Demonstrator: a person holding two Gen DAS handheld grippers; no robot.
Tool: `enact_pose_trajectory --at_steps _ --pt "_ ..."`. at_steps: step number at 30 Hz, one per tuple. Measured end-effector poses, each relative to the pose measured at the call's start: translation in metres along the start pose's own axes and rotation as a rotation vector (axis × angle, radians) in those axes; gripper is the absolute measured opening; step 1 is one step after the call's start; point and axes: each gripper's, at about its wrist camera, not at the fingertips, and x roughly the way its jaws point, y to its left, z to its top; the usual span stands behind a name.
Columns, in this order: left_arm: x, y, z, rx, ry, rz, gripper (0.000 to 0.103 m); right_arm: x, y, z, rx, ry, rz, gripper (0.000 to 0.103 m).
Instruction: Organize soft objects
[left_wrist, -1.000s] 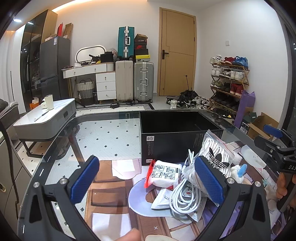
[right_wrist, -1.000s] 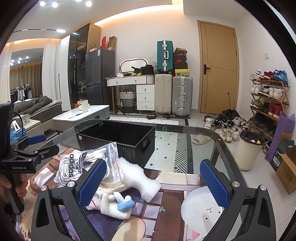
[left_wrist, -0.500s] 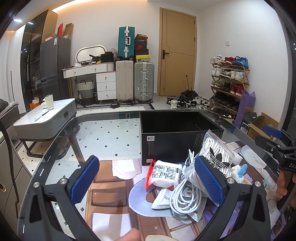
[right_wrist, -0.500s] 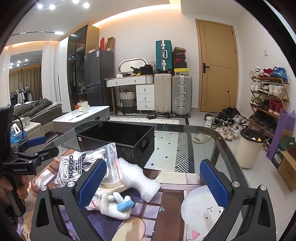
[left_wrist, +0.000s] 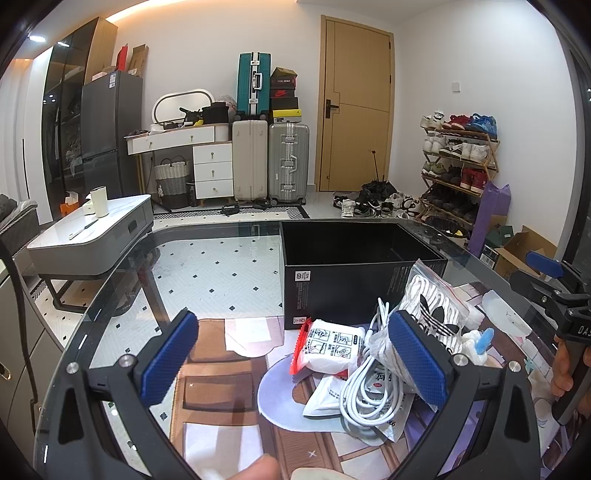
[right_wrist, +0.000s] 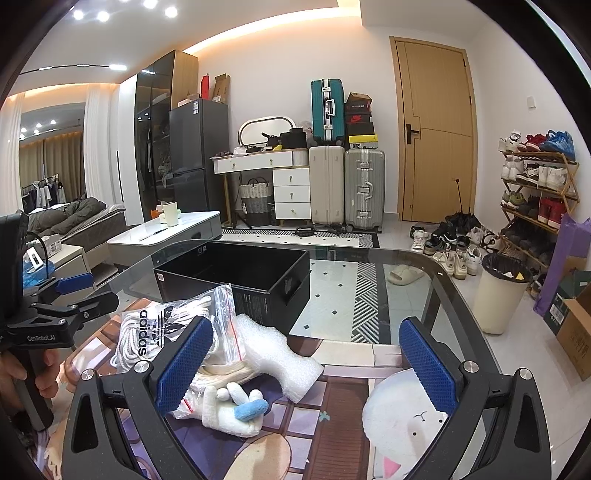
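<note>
An open black box (left_wrist: 354, 254) stands on the glass table; it also shows in the right wrist view (right_wrist: 243, 273). In front of it lies a pile: a red-edged white wipes pack (left_wrist: 327, 349), a coiled white cable (left_wrist: 365, 391), an Adidas zip bag of white laces (left_wrist: 432, 306) (right_wrist: 173, 332), a white plush toy with blue parts (right_wrist: 232, 406) (left_wrist: 476, 339) and a white foam piece (right_wrist: 277, 354). My left gripper (left_wrist: 295, 362) is open and empty, just before the wipes pack. My right gripper (right_wrist: 306, 365) is open and empty, above the foam and the plush toy.
A patterned mat (left_wrist: 221, 369) covers the near part of the glass table (left_wrist: 207, 266). A round white cat-face pad (right_wrist: 406, 424) lies at the right. Beyond the table are a low grey table (left_wrist: 92, 236), suitcases, a shoe rack and a bin (right_wrist: 498, 291).
The right wrist view has tilted up slightly, so the room sits lower in the frame. The left gripper and the objects have not moved.
</note>
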Motion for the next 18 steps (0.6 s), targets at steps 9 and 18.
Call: enact_pose_trajectory --at_steps 9,18 --pt "-0.0001 0.0004 -0.0004 -0.001 -0.001 0.000 0.103 0.0009 0.0014 0.0000 -0.001 0.000 0.006 0.102" --pt "-0.0005 0.0020 0.0000 -0.004 -0.005 0.010 0.103 0.0029 0.0045 -0.0005 0.005 0.007 0.014 0.102"
